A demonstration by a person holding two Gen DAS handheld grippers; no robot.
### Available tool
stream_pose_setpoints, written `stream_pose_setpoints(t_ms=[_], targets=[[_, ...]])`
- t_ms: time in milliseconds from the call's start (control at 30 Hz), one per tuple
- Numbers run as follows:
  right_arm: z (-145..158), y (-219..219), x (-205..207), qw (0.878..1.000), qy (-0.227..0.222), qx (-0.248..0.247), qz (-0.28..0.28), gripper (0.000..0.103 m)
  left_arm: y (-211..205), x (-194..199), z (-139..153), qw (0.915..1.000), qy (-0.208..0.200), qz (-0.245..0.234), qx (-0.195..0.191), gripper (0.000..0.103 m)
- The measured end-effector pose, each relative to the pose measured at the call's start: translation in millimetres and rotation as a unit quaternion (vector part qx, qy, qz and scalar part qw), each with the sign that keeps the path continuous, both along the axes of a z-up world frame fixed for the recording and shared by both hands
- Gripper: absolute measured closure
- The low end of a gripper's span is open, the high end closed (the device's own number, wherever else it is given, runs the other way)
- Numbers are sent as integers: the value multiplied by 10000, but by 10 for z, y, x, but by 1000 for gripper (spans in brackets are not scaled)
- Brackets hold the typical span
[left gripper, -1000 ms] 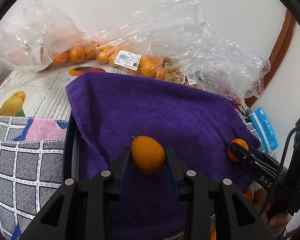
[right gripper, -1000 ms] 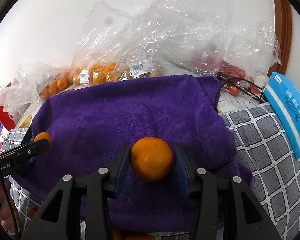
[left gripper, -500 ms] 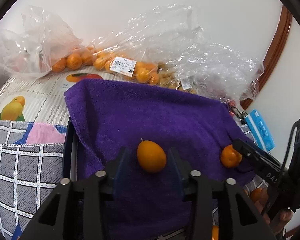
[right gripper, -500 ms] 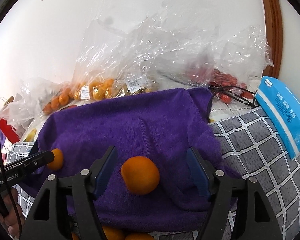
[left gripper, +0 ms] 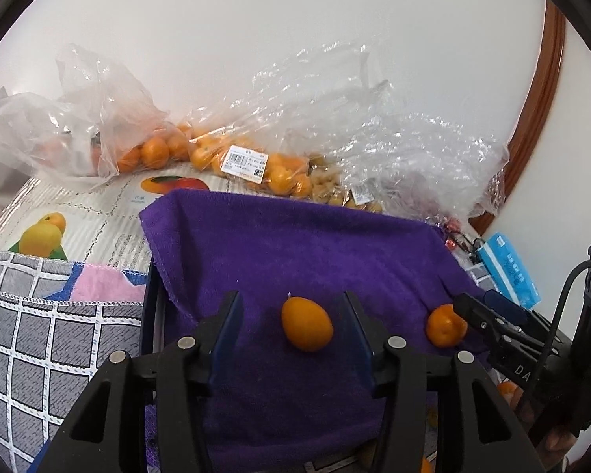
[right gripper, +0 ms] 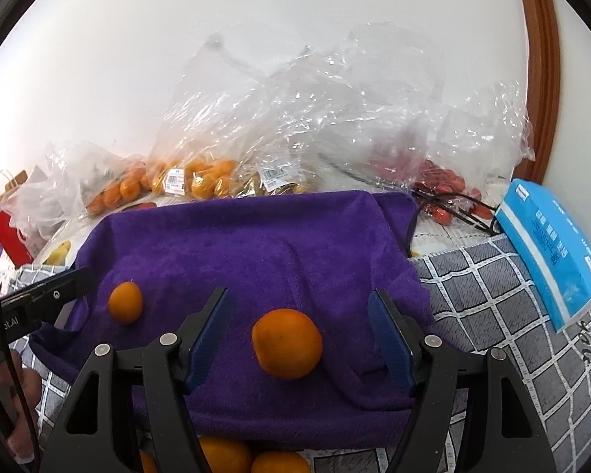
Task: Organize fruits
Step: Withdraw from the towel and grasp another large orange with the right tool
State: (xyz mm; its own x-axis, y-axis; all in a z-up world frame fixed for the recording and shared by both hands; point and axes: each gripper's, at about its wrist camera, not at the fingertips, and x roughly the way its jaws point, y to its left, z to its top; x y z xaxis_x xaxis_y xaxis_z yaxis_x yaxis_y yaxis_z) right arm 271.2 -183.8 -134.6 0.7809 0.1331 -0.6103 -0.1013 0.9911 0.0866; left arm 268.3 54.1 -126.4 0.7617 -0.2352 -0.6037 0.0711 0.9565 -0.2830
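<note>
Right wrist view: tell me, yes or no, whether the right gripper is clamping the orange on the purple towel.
No: the orange lies free on the purple towel, clear gaps separating it from both pads of the right gripper.

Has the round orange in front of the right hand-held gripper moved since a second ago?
Yes. The orange was clamped between the pads; now it lies free on the purple towel, with the right hand-held gripper drawn back.

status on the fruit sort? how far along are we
Early. Done: two loose fruits lie on the purple towel, an oval one between the opening left gripper's jaws and a rounder orange between the open right gripper's jaws, neither gripped. In hand: nothing. Left: bagged oranges by the wall, plus loose ones below the towel's near edge.
</note>
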Motion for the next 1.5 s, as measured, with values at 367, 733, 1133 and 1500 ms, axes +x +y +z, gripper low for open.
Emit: stream_pose_setpoints(t_ms=[367, 733, 1133, 1500], targets=[[219, -181, -130, 9991, -328, 139, -227, 32, 66, -102, 120, 9987, -453, 226, 36, 55], [316, -383, -378, 9985, -196, -205, -475, 32, 129, -95, 139, 9990, -347, 264, 4, 49], [-131, -836, -795, 9957, 580, 429, -583, 32, 136, -182, 181, 9980, -560, 285, -21, 40], [-420, -633, -915, 9948, 932, -177, -359, 60, 138, -524, 288, 9987, -361, 299, 203, 40]])
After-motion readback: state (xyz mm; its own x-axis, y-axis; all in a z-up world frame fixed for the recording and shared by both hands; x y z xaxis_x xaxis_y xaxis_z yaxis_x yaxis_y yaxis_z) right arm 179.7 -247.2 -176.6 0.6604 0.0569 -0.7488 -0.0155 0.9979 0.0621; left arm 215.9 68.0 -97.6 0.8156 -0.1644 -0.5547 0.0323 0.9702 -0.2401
